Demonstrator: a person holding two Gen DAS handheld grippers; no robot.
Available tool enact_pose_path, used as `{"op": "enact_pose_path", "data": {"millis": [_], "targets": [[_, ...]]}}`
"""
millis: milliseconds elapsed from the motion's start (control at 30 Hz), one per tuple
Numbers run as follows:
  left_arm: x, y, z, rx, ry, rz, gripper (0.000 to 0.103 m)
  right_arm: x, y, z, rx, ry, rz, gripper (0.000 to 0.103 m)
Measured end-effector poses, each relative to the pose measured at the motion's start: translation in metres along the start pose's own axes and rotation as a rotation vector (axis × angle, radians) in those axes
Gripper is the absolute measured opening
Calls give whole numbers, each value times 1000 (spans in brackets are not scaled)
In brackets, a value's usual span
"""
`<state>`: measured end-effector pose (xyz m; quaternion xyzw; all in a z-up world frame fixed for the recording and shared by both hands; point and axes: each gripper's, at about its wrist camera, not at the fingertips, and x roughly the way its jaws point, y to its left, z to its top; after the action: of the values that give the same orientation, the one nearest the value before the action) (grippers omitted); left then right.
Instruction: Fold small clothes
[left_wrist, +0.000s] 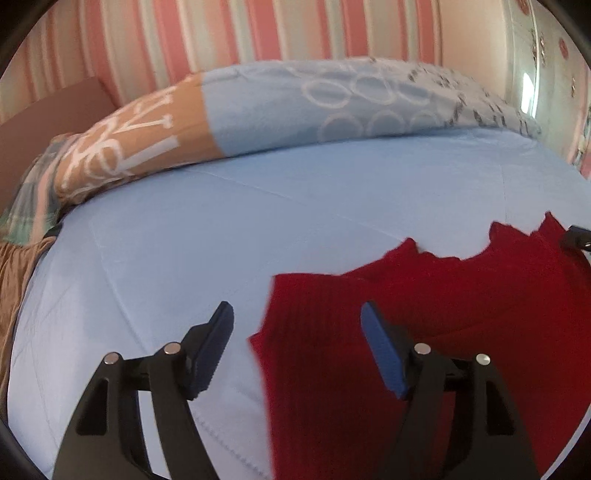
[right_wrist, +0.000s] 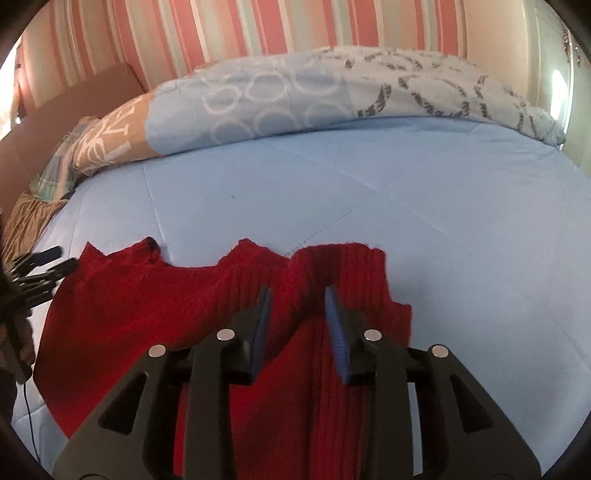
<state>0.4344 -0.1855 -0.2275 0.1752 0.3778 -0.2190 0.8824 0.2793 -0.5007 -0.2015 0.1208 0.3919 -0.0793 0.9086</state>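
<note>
A red ribbed knit garment (left_wrist: 424, 317) lies spread on the light blue bed cover (left_wrist: 221, 229). My left gripper (left_wrist: 295, 308) stands open wide above the garment's left edge, one finger over the cover, the other over the knit, neither pad pressing on it. In the right wrist view the garment (right_wrist: 147, 306) reaches across the lower middle, and a raised fold (right_wrist: 332, 266) sits at its far right end. My right gripper (right_wrist: 298, 291) hangs over that fold with its jaws narrowly apart, cloth below the gap. The left gripper (right_wrist: 66, 258) shows at the garment's left end.
A rolled duvet (right_wrist: 295, 92) in blue, tan and grey print lies along the far side of the bed cover (right_wrist: 443, 206). A striped pink wall (right_wrist: 258, 29) stands behind it. A plaid cloth (left_wrist: 33, 192) and a brown cloth (left_wrist: 14, 266) lie at the left.
</note>
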Motion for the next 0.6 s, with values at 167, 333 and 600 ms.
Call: {"op": "enact_pose_path", "data": {"millis": [167, 333, 600], "targets": [[43, -16, 3, 49, 137, 15, 16, -10, -4, -10, 13, -13, 4, 31], [51, -14, 2, 60, 145, 12, 10, -7, -7, -17, 26, -6, 1, 31], [34, 11, 4, -8, 32, 88, 9, -11, -14, -25, 52, -41, 1, 31]]}}
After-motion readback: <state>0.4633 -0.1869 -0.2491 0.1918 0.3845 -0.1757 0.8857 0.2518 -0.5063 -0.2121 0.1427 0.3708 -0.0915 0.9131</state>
